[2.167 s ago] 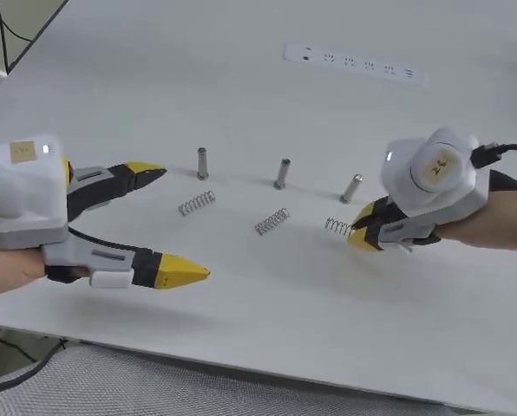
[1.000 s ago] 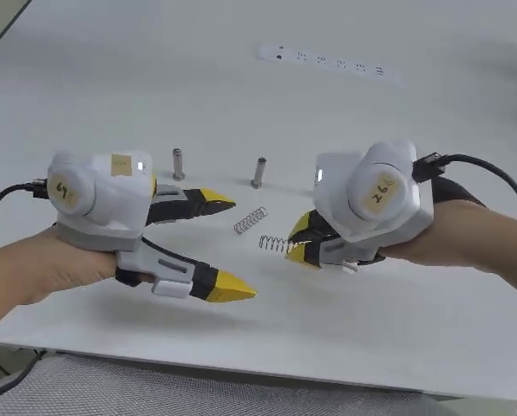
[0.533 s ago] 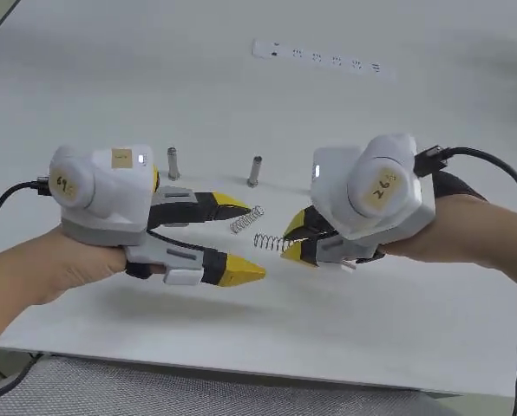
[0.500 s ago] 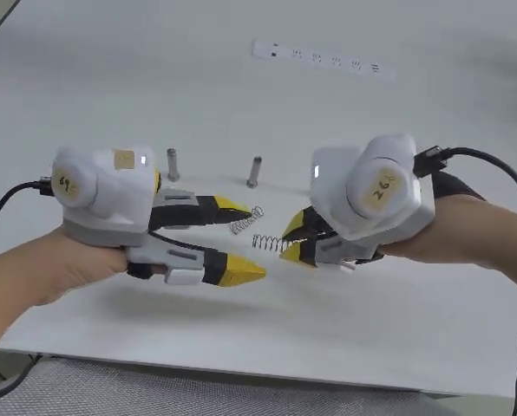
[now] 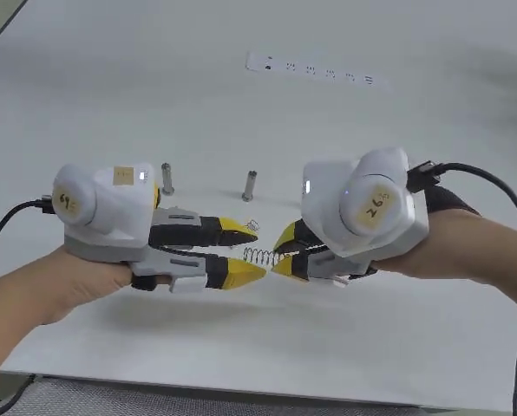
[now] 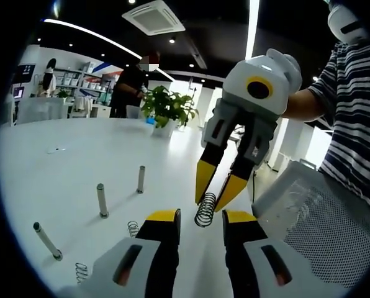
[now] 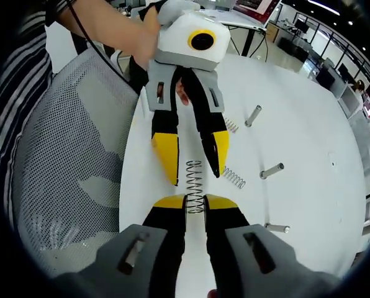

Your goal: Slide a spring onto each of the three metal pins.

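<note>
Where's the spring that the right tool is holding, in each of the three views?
Head view: the spring sits at centre, lying level between the two tools' yellow tips.
Left gripper view: the spring is low at centre, pinched by the right tool, which reaches down from the upper right.
Right gripper view: the spring is at centre, rising from that tool's own jaws toward the left tool.
Shared landmark: the middle pin.
</note>
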### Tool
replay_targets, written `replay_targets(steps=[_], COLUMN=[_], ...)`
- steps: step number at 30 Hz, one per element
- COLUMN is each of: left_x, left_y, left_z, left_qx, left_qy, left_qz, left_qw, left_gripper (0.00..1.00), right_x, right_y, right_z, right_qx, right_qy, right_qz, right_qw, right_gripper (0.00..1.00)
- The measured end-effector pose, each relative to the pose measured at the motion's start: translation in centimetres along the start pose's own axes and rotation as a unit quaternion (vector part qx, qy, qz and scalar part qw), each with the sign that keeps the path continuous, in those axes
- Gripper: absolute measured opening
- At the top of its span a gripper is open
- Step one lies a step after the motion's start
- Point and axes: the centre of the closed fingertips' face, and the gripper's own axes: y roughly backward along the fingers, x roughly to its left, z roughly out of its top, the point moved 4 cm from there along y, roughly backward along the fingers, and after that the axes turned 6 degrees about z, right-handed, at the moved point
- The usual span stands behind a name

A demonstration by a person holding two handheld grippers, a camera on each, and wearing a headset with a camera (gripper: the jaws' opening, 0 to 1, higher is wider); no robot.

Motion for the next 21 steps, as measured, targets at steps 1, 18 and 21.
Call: replay_targets(steps=[1,18,21], left_x=[-0.09,-0.83,-0.91], left_y=[-0.08,-0.48,-0.55], left_z=[-0.01,0.41,0.32], left_qx=[0.000,-0.001,0.001], left_qy=[0.000,-0.010,-0.011], left_qz=[-0.002,-0.019,-0.019], left_qw=[1.0000,0.9998,0.9998], left_gripper=[0.23,0.11,0.11], right_x=[0.00,0.34,0.36], right_y=[0.05,0.47,0.55], right_z=[-0.02,-0.11,-0.05], right_qx=[0.000,-0.003,-0.005], right_qy=[0.000,0.000,0.001], right_qz=[0.000,0.002,0.001], right_qw=[1.0000,1.0000,1.0000], right_gripper=[0.13,0.13,0.13])
